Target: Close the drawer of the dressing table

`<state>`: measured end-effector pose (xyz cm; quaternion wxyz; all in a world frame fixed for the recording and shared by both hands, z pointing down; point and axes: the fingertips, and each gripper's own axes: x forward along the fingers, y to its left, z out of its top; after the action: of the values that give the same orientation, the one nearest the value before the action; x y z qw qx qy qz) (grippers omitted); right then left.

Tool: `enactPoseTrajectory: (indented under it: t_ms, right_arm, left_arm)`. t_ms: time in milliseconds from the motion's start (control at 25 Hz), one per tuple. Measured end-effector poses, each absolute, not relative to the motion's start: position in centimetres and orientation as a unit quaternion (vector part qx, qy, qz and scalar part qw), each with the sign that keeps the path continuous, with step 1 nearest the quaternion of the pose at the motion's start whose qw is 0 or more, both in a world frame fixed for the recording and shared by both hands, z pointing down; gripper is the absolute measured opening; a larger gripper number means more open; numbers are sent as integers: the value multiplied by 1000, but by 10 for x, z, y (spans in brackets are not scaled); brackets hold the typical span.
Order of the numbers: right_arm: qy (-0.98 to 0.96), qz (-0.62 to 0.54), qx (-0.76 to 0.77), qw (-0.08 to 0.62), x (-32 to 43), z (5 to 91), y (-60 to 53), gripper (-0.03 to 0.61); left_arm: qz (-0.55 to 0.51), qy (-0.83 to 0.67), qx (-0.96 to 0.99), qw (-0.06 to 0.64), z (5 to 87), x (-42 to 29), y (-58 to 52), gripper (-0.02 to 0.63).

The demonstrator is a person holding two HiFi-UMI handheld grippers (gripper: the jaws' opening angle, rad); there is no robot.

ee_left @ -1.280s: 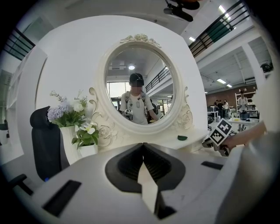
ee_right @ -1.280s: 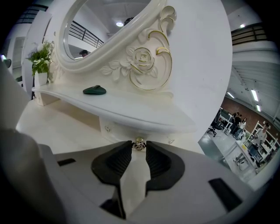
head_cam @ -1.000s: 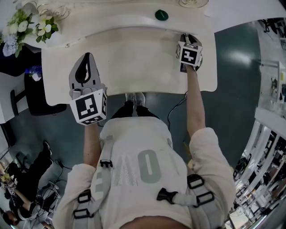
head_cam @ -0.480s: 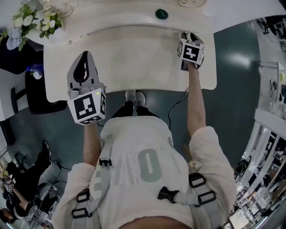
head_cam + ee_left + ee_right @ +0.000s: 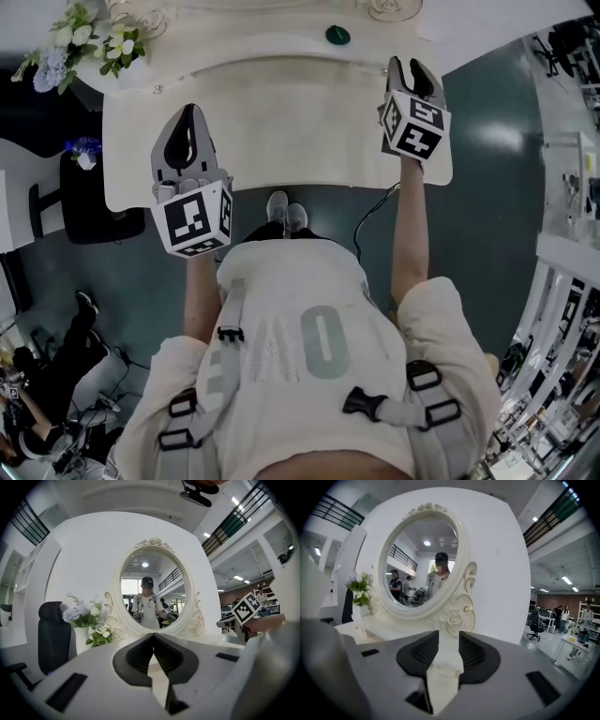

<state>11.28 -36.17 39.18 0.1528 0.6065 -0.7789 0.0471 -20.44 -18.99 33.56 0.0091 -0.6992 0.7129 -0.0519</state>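
Note:
The white dressing table (image 5: 300, 122) lies below me with its oval mirror (image 5: 152, 592) at the back. No drawer front shows in any view; the top's front edge (image 5: 309, 184) hides whatever is beneath it. My left gripper (image 5: 190, 112) hovers over the table's left part, level, its jaws shut (image 5: 153, 635) on nothing. My right gripper (image 5: 409, 66) is raised over the table's right end and faces the mirror frame (image 5: 454, 616). Its jaws stand open (image 5: 449, 632) with nothing between them.
A vase of white and blue flowers (image 5: 94, 42) stands at the table's back left. A small dark green object (image 5: 337, 35) lies near the mirror base. A black chair (image 5: 84, 197) stands left of the table. My feet (image 5: 286, 208) are at the front edge.
My right gripper has lifted well above the table's right end and its jaws have spread. My left gripper has risen a little and drifted slightly right.

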Motion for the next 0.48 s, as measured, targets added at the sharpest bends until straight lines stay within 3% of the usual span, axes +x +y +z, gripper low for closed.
enactPoseTrajectory:
  t_ms: [80,200,480]
  right_arm:
    - [-793,23,597,118,100,362,-342,119]
    - [-809,-18,584,65,81,325,-311,21]
    - [-834,32,550,-34,44,305,-249,9]
  left_arm:
    - [-41,711,-702,15,327,-201,-188,18]
    - [-26,707,-706,32,312,-196,-183,20]
    - [2,704,-708,49,290,-192,-176,20]
